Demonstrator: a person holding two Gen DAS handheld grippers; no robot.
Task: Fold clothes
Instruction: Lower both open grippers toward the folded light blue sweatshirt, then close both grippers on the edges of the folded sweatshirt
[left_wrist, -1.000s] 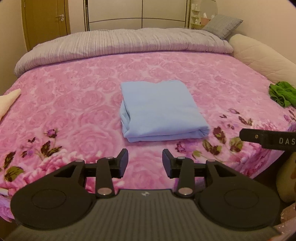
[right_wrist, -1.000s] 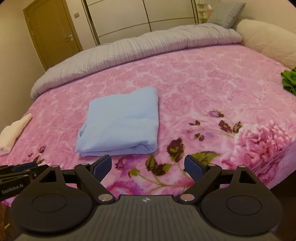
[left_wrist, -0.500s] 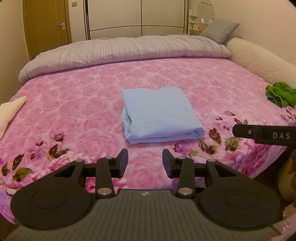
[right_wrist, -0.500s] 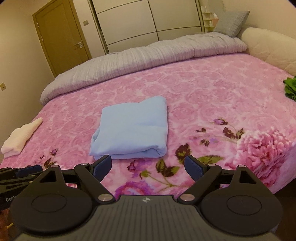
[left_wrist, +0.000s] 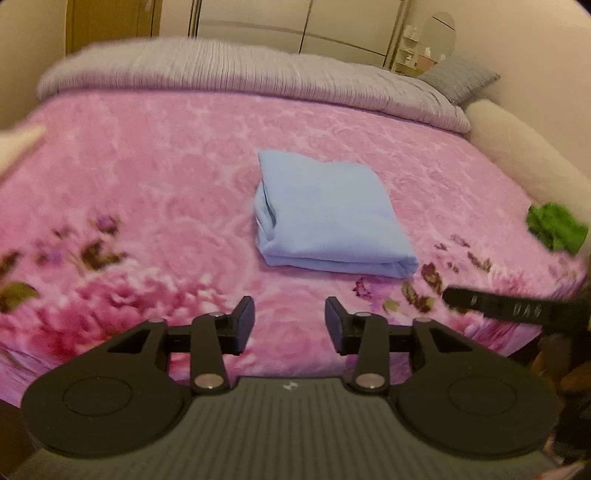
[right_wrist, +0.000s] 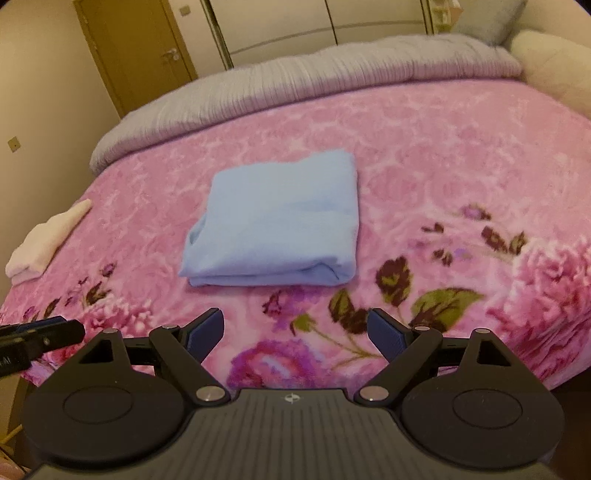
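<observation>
Nearest, the left tongs (left_wrist: 289, 319) and the right tongs (right_wrist: 295, 332) hang spread and empty over the near edge of the bed's pink floral blanket (right_wrist: 424, 155), the right pair gaping wider. Beyond them, in the middle of the bed, the light blue folded garment (right_wrist: 273, 225) lies flat in a compact stack. It looks soft, light and limp, so layers would likely slide apart if pinched singly; the thick folded near edge (left_wrist: 340, 264) seems the safest hold. Farther off, a green cloth (left_wrist: 556, 227) sits at the right and a cream cloth (right_wrist: 44, 240) at the left.
</observation>
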